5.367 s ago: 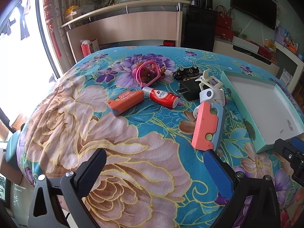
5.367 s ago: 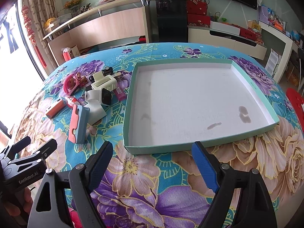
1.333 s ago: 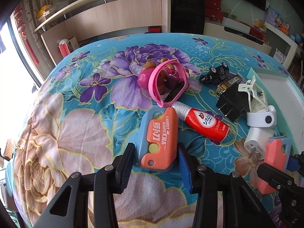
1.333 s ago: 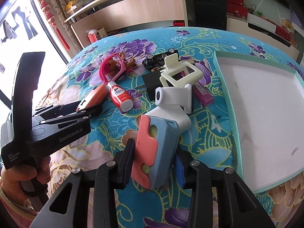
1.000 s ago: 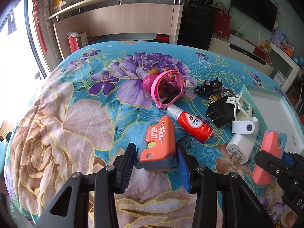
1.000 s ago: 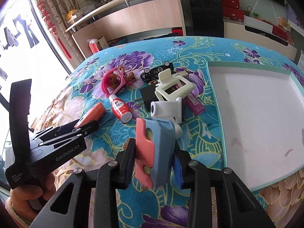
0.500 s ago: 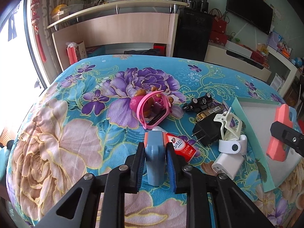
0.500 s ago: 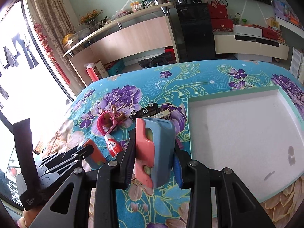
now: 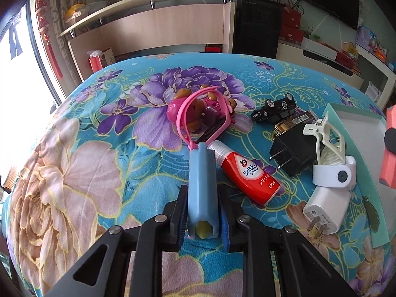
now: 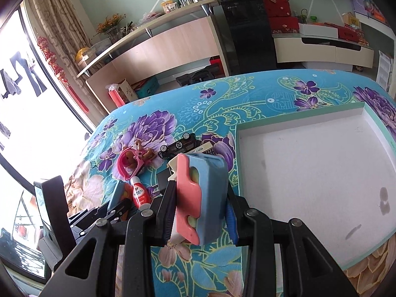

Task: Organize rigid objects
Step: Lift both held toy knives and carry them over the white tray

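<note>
My left gripper (image 9: 202,212) is shut on a blue and orange carrot knife (image 9: 201,185), gripped on edge so its blue back faces the camera, low over the floral cloth. My right gripper (image 10: 200,210) is shut on a second, pink and blue carrot knife (image 10: 200,195), lifted above the cloth to the left of the white tray (image 10: 309,173) with a teal rim. That pink knife (image 9: 389,158) also shows at the right edge of the left wrist view, by the tray rim (image 9: 346,128). The left gripper (image 10: 116,208) appears low left in the right wrist view.
On the cloth lie a red bottle (image 9: 247,175), a pink toy with a strap (image 9: 198,113), a black toy car (image 9: 274,107), a black plug (image 9: 294,152), a white clip (image 9: 326,138) and a white charger (image 9: 326,203). Shelves and cabinets stand beyond the bed.
The left gripper closed on the carrot knife, which turned from flat to on edge, and carried it slightly forward. The right gripper lifted its pink knife and moved it toward the tray.
</note>
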A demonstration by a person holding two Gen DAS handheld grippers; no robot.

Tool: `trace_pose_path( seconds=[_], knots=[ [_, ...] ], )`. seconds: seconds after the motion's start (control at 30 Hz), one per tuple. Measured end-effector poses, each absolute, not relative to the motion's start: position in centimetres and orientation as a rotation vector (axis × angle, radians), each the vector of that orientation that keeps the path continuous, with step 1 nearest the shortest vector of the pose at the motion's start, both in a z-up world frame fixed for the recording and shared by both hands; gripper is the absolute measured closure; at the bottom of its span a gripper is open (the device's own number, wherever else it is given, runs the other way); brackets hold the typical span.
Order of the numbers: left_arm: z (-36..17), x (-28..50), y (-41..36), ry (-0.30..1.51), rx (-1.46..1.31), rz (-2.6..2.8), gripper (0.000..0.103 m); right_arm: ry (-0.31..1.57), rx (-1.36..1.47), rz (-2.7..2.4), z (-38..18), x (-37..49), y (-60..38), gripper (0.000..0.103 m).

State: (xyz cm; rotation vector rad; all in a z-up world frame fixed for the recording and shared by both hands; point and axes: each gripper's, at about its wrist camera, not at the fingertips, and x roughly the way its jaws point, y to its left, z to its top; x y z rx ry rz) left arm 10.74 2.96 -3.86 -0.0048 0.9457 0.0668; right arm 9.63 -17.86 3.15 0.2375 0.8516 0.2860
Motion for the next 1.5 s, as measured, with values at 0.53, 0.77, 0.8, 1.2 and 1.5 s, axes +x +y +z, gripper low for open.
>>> trace_pose_path(
  seconds=[0.53, 0.77, 0.8, 1.2, 1.5],
  knots=[
    [-1.3, 9.8, 1.2, 0.889, 0.035, 0.126, 0.08, 0.819, 0.261, 0.314, 3.4, 10.5, -19.3, 0.067],
    [4.6, 10.7, -4.5, 0.819, 0.042, -0.021, 0.08, 0.78, 0.3, 0.282, 4.1, 10.9, -22.3, 0.066],
    [4.9, 11.0, -5.5, 0.817, 0.043, -0.048, 0.08, 0.774, 0.299, 0.269, 4.2, 10.9, -23.0, 0.066],
    [2.4, 15.3, -17.6, 0.937, 0.121, -0.249, 0.079, 0.82, 0.301, -0.033, 1.9, 12.4, -33.0, 0.066],
    [0.2, 17.4, -22.0, 0.981, 0.163, -0.278, 0.079, 0.845, 0.316, -0.162, 0.6, 12.1, -37.0, 0.066]
  ],
)
